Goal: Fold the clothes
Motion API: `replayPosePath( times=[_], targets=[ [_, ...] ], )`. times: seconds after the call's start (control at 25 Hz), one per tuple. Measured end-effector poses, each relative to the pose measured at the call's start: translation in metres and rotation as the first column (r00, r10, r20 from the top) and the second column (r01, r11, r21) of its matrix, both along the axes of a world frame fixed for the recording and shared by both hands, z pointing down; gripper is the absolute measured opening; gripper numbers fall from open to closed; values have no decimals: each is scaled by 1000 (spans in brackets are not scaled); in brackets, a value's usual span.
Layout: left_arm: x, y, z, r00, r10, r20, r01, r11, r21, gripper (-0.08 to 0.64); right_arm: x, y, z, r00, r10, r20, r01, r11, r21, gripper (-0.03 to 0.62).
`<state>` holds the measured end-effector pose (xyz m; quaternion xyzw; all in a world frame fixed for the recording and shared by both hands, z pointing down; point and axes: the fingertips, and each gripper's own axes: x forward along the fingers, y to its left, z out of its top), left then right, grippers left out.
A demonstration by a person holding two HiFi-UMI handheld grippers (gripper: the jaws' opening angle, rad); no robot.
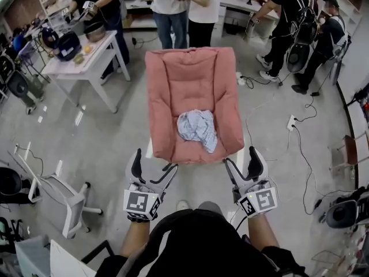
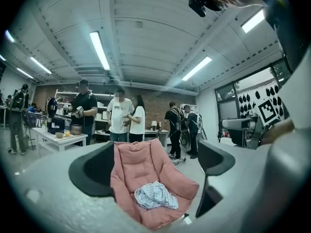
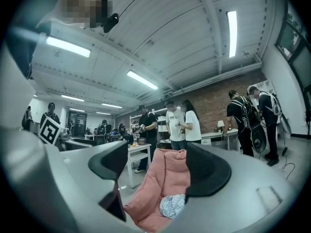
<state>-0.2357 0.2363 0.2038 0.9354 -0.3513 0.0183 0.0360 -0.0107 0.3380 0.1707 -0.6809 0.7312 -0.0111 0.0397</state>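
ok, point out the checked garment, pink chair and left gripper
checked garment (image 1: pixel 198 128), head view, middle of the heap
pink chair (image 1: pixel 190 74), head view, backrest cushion
left gripper (image 1: pixel 155 159), head view, midway between fingertips

Crumpled cloth (image 1: pixel 198 130) — type unclear, chair (image 3: pixel 165 178) partly behind right gripper (image 3: pixel 156 166)

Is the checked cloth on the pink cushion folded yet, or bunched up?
Bunched up, not folded: the checked cloth lies in a crumpled heap on the pink cushion, with uneven edges and no flat layers.
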Motion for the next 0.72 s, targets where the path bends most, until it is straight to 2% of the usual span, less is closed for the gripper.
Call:
replayPosePath(
  times=[0.36, 0.72],
  targets=[
    [45, -55, 17, 999, 11, 31, -10, 1000, -27, 532, 29, -66, 15, 999, -54, -1, 54, 998, -24, 345],
    [122, -155, 19, 996, -85, 27, 85, 996, -12, 532, 116, -190, 23, 987, -158, -15, 158, 987, -9, 324]
  ],
)
